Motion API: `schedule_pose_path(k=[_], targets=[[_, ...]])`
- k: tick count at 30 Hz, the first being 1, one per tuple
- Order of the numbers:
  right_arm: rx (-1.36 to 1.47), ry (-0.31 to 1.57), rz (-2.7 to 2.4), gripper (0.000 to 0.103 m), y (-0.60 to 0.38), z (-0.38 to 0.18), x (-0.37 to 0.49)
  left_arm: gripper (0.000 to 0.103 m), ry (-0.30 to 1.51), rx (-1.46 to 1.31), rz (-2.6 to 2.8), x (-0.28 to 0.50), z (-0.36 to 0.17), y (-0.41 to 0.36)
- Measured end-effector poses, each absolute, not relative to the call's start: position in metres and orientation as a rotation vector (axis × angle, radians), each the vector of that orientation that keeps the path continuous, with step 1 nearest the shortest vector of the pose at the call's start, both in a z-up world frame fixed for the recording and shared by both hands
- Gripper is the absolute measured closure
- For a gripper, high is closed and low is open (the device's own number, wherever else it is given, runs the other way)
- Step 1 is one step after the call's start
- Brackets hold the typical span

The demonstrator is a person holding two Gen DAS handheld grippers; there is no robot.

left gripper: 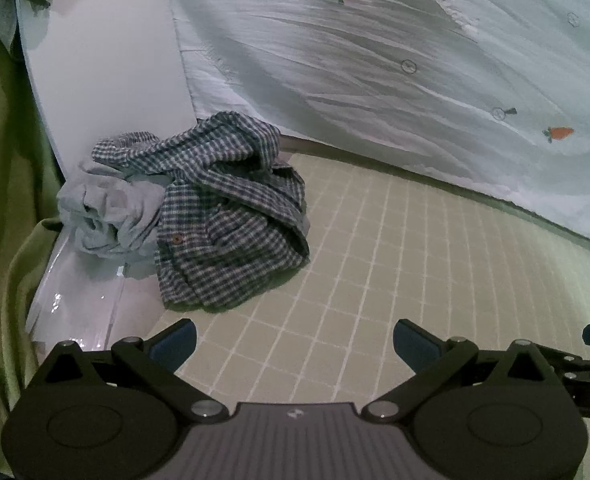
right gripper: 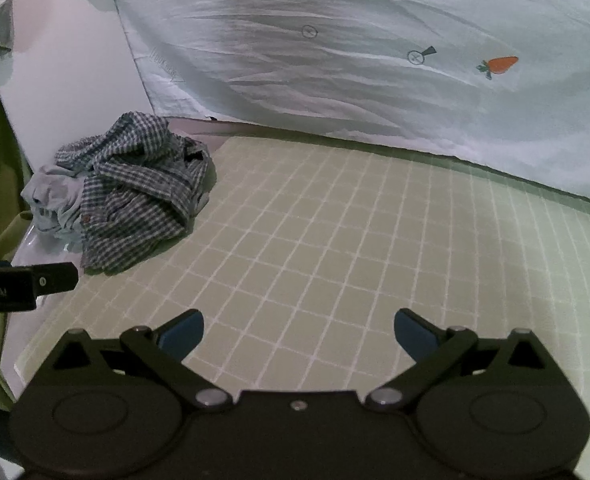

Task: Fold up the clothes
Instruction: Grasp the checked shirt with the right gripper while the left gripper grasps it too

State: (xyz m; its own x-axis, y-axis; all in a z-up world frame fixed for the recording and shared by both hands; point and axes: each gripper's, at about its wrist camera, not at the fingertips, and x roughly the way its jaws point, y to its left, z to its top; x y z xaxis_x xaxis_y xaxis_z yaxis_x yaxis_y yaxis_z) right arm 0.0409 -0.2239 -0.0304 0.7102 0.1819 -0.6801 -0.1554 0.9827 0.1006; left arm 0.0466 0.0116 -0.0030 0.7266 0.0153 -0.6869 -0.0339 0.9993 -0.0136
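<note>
With the left gripper (left gripper: 294,342) and right gripper (right gripper: 299,332) both hovering agape and empty, the person is apparently starting, needing to reach for the crumpled checked shirt (left gripper: 231,216) on the grid mat (left gripper: 395,248).

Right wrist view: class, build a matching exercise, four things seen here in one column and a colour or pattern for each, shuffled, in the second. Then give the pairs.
Things:
1. crumpled shirt
2. cutting mat
3. hanging sheet
4. bunched garment beside the shirt

Colours or patterns:
A. pale with orange carrot prints
B. dark and white checks
C. plain pale blue-grey
D. light green with a white grid

Pairs: 1-B, 2-D, 3-A, 4-C
</note>
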Motion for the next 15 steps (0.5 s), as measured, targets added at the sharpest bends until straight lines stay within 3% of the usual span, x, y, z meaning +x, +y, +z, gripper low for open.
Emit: schedule_pose_path(k=[12,15], targets=[[0.073,0.750,0.198,0.001,-0.197,-0.026,0.140,0.000,0.731,-0.141,0.114,0.145,0.001,0.069],[0.088,0.758,0.207,0.005,-0.181,-0.027,0.177,0.000,0.730,-0.195,0.124,0.183,-0.003,0.093]])
